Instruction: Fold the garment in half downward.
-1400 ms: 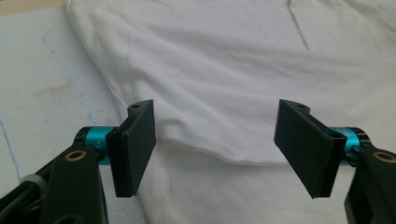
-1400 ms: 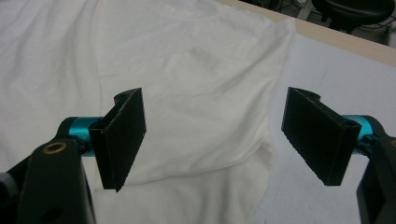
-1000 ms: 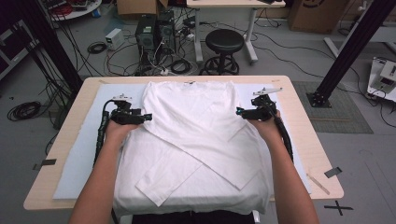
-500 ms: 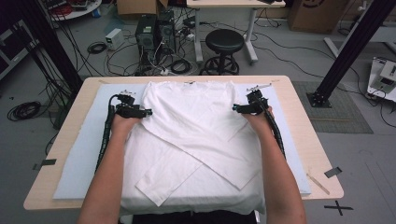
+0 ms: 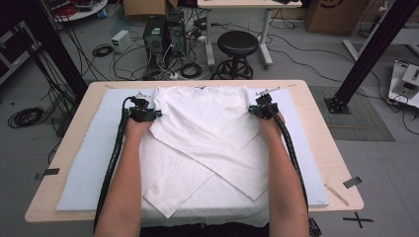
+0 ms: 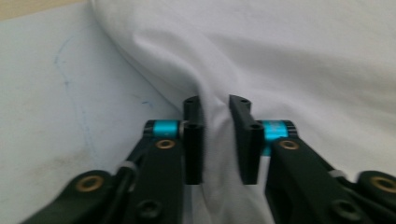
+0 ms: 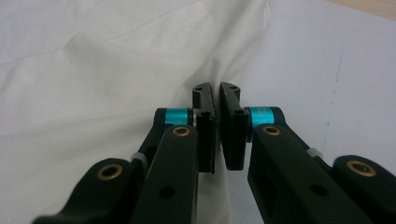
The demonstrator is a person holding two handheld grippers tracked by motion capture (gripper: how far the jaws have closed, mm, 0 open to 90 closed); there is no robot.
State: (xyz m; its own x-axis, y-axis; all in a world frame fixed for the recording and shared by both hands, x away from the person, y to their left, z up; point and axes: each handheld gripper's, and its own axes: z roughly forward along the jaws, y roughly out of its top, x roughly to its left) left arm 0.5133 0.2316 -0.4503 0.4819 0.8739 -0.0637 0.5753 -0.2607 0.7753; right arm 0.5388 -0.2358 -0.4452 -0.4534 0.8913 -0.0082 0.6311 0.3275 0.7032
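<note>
Shirt (image 5: 207, 133) edges pinched in both hand-held grippers

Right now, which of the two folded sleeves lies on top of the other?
The sleeve running from the left tongs' side down toward the right; it crosses over the other sleeve.

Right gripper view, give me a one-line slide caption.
Right gripper fingers pinch a fold at the white T-shirt edge.
</note>
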